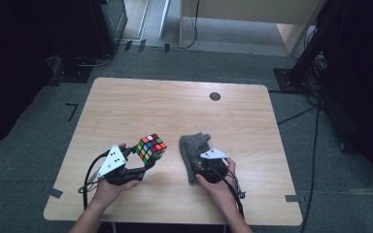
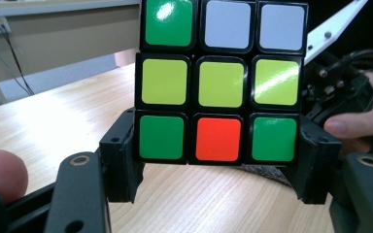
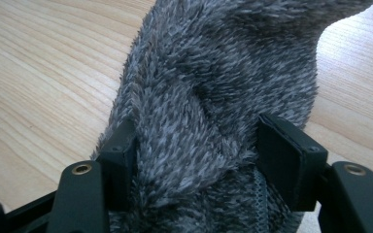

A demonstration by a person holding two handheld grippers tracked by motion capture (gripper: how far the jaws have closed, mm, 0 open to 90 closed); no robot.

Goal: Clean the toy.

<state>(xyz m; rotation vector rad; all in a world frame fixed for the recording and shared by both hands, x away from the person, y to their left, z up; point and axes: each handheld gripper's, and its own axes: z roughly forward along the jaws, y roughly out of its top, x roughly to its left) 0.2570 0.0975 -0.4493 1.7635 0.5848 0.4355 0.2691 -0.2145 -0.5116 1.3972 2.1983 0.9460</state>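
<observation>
Nearest the person, two forearms are coming in from the bottom edge of the high view. The left gripper (image 1: 143, 162) is clamping a scrambled puzzle cube (image 1: 151, 147) — in the left gripper view its jaws are pressing on the two sides of the cube's (image 2: 222, 80) bottom row, and the cube is being held clear above the table (image 1: 126, 104), a face of green, yellow, white and red squares turned to the camera.

Just to the right, the right gripper (image 1: 209, 170) is sitting down on the near end of a grey fuzzy cloth (image 1: 194, 148) lying rumpled on the wood. In the right gripper view the jaws are standing on either side of a raised fold of the cloth (image 3: 213, 82); the left pad is sinking into the pile, while the right pad seems to be just touching the fibres — whether it is truly pinching yet is hard to tell from this angle, so the grip is probably not yet firm. The cloth is stretching away from the gripper toward the table's middle, apart from the cube.

Farther off, the back half of the table is bare but for a small dark round mark (image 1: 215, 96) near the far edge, and beyond it cables are trailing over the grey floor.

As a judgement, the work looks to be wiping the cube with the cloth. The cube is already picked up and presented; the cloth is only now being taken. Still left: securing the fold, lifting it, bringing it to the cube and rubbing the faces.
</observation>
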